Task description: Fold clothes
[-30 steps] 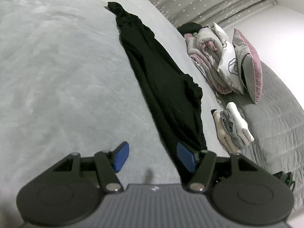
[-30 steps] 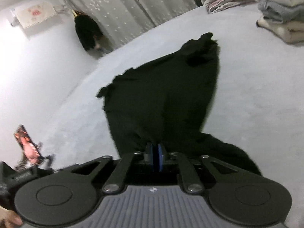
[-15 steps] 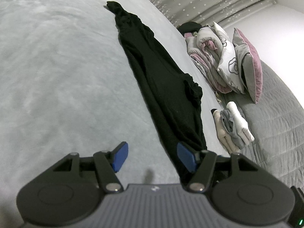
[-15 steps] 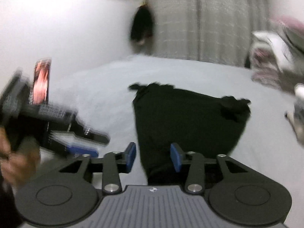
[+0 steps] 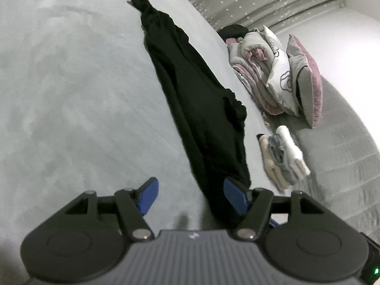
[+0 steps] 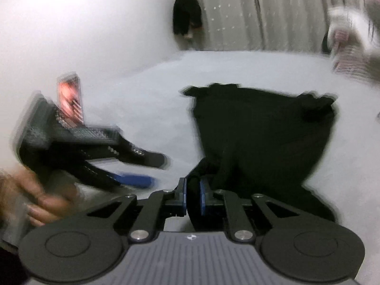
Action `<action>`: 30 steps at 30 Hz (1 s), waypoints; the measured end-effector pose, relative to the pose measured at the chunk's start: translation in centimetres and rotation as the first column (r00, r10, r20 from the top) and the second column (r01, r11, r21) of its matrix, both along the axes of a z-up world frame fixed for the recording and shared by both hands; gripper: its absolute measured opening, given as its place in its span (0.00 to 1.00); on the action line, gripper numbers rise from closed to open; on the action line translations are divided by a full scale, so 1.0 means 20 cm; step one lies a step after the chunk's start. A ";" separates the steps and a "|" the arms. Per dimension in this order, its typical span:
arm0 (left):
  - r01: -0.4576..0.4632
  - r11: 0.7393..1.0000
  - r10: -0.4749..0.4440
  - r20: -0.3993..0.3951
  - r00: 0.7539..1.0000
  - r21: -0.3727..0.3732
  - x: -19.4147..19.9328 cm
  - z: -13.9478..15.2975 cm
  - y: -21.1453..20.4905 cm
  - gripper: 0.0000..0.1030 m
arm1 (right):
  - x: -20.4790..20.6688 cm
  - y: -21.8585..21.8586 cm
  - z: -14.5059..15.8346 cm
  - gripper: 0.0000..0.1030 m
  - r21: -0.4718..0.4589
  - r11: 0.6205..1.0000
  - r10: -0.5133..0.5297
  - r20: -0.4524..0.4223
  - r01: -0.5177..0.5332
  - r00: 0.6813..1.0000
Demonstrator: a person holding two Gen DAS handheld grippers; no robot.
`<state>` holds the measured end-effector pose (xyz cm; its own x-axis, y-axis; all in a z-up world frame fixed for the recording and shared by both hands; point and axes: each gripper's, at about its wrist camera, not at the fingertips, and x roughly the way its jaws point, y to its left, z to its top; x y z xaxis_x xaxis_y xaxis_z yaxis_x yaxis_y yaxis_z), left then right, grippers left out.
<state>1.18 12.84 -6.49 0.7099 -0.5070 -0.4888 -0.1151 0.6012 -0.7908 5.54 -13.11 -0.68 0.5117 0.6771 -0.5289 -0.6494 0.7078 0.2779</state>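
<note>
Right hand-held gripper (image 6: 192, 196) has swung and rolled since earlier frame; jaws, having opened, have just been closing again, now nipped on near edge of black garment (image 6: 261, 130). Left hand-held gripper (image 5: 190, 196) unmoved, jaws apart, holding nothing, garment edge just beside its right pad (image 5: 234, 198).

Step, as judged: regrasping near edge for fold. Next move calls for left jaws taking same edge, then both lifting it toward far end.

Garment lies lengthwise on grey bed (image 5: 71, 95).

Count: one black garment; one small stack of folded clothes (image 5: 282, 159); one rolled duvet (image 5: 254, 68); two pillows (image 5: 306, 80); two hand-held grippers.
</note>
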 end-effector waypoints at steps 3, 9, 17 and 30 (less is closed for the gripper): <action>-0.007 0.998 0.007 0.002 1.000 -0.064 -0.01 -0.02 0.04 0.62 | 0.01 -0.01 0.01 0.12 0.124 0.991 0.058 -0.097 -0.046 0.994; -0.044 0.978 0.045 0.000 0.999 -0.203 -0.03 -0.06 0.11 0.62 | -0.02 0.08 -0.02 0.12 0.206 0.973 0.147 -0.186 -0.108 0.972; -0.057 0.978 0.054 -0.016 0.998 -0.202 -0.01 -0.07 0.13 0.55 | -0.06 0.28 -0.09 0.12 0.200 0.961 0.235 -0.235 -0.190 0.943; -0.141 0.958 0.130 -0.061 0.990 -0.249 -0.06 -0.10 0.28 0.55 | -0.02 0.25 -0.12 0.12 0.413 0.894 0.325 -0.324 -0.176 0.889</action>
<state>-0.10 18.48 -8.53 0.7613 -0.5183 -0.3896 -0.2199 0.3589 -0.9071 5.04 -8.01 -3.12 0.1117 0.9352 -0.3362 -0.5842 0.3355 0.7391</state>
